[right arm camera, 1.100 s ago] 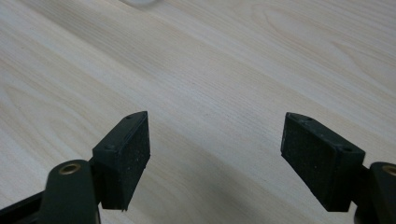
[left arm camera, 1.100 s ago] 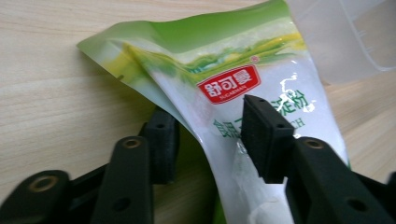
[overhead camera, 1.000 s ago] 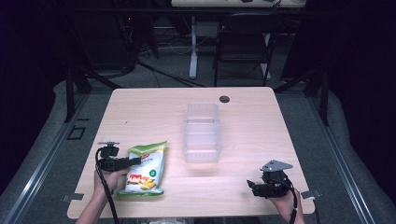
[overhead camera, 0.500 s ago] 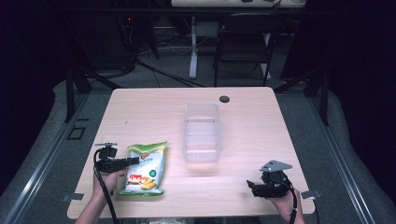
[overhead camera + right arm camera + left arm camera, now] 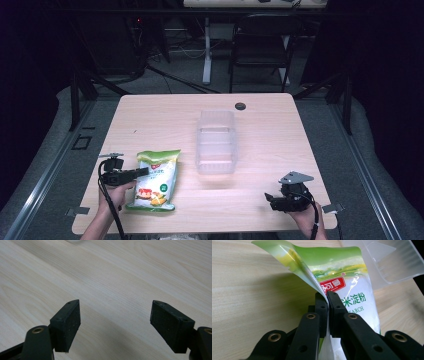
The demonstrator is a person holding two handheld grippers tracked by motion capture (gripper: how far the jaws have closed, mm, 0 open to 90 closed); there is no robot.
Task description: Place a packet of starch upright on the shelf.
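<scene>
Left hand-held gripper (image 5: 327, 302) pinches starch bag (image 5: 347, 290) edge (jaws closed).

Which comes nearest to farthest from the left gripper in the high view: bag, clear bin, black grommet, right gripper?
From the left gripper:
1. Bag, clamped at its edge, front left.
2. Clear bin, table centre.
3. Black grommet at the far edge and right gripper at front right: too close to call.

— Where are we? Looks to us like a lab or recording studio, dark all round.
— Agreed. We see one pale wooden table (image 5: 150, 120) lit on grey floor; beyond it a black chair (image 5: 260, 40), cables and a white desk leg (image 5: 206, 50).
</scene>
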